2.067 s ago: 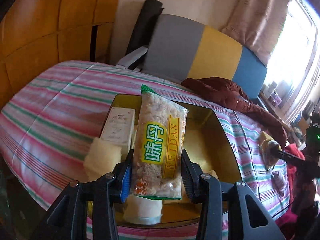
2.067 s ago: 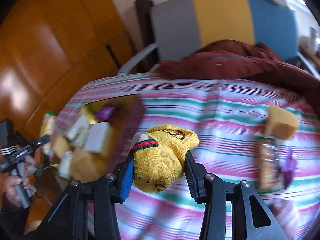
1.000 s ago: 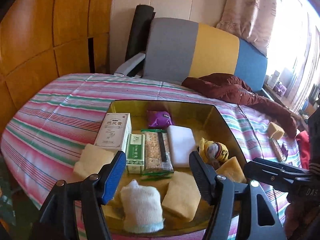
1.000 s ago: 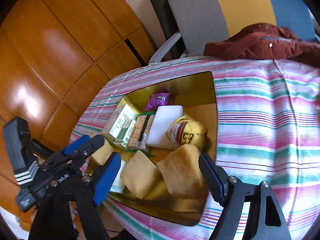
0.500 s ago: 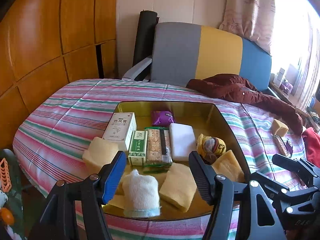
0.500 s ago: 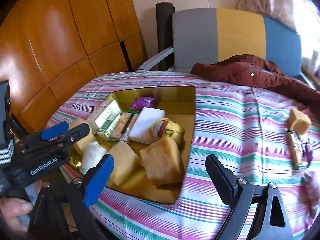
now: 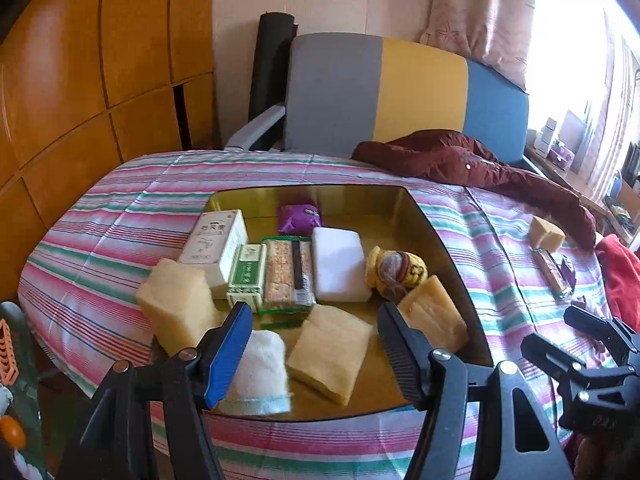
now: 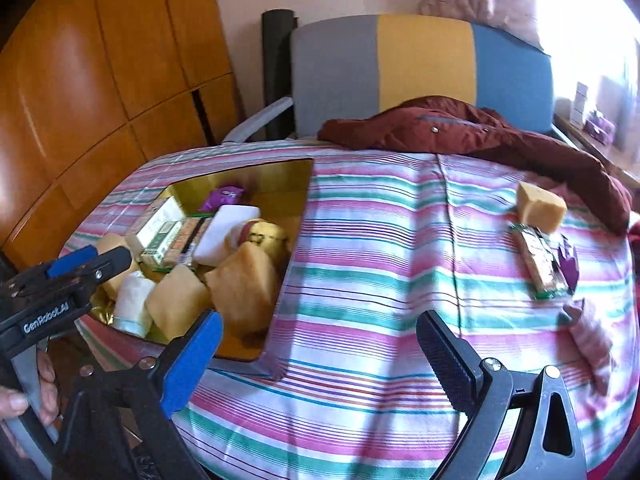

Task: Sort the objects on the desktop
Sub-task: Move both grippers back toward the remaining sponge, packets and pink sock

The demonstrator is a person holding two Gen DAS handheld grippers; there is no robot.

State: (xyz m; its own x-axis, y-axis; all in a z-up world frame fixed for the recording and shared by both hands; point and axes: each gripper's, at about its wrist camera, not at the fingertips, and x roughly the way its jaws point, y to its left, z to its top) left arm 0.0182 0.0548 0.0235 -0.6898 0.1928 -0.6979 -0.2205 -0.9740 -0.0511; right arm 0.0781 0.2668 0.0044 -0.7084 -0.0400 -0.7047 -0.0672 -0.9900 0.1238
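Hanging empty with jaws apart, left tongs [image 7: 312, 334] face the filled gold tray [image 7: 452, 280]; right tongs [image 8: 320, 352], likewise apart, point toward the sponge [image 8: 540, 202] and snack bar [image 8: 540, 260] ahead-right, probably next.

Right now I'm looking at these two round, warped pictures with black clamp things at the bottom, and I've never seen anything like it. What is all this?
No robot here: a person holds a hand-operated claw in each hand, and each claw carries a wide-angle camera looking out along its fingers. That is why the pictures bulge.

One picture is from the left claw, the other from the right claw. Both are open and hold nothing.

Below them is a bed or table under a striped cloth. On it sits a gold tray filled with yellow sponges, small boxes, a snack bar, a white block, a purple packet and rolled socks. Off to the right, outside the tray, lie another sponge and a wrapped snack, probably still to be sorted.
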